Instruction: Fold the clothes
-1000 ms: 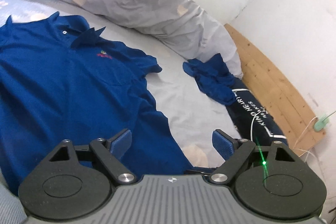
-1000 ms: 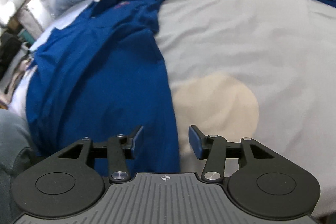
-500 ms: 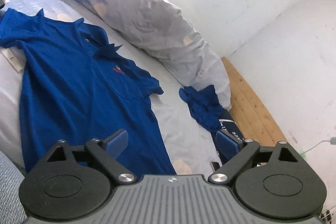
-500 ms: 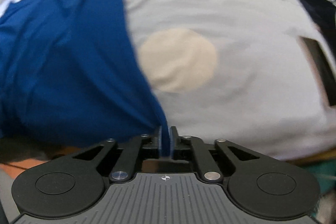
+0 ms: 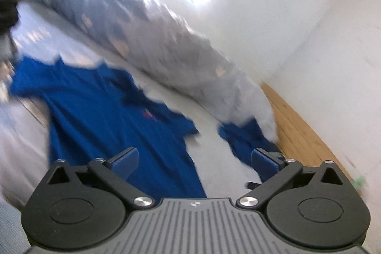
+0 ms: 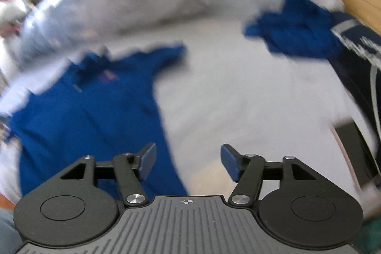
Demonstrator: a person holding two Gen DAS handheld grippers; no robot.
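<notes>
A blue polo shirt lies spread face up on the grey bed sheet, collar toward the pillows; it also shows in the right wrist view. My left gripper is open and empty, held above the shirt's lower right side. My right gripper is open and empty, above the shirt's right hem edge and the bare sheet. Both views are motion-blurred.
A crumpled blue garment and a dark printed garment lie at the right of the bed. A long grey duvet roll runs along the back. A wooden board and white wall bound the right.
My right gripper, shut on the shirt's hem half a second ago, has opened, let go and risen. My left gripper has kept rising and pulling back, staying open.
</notes>
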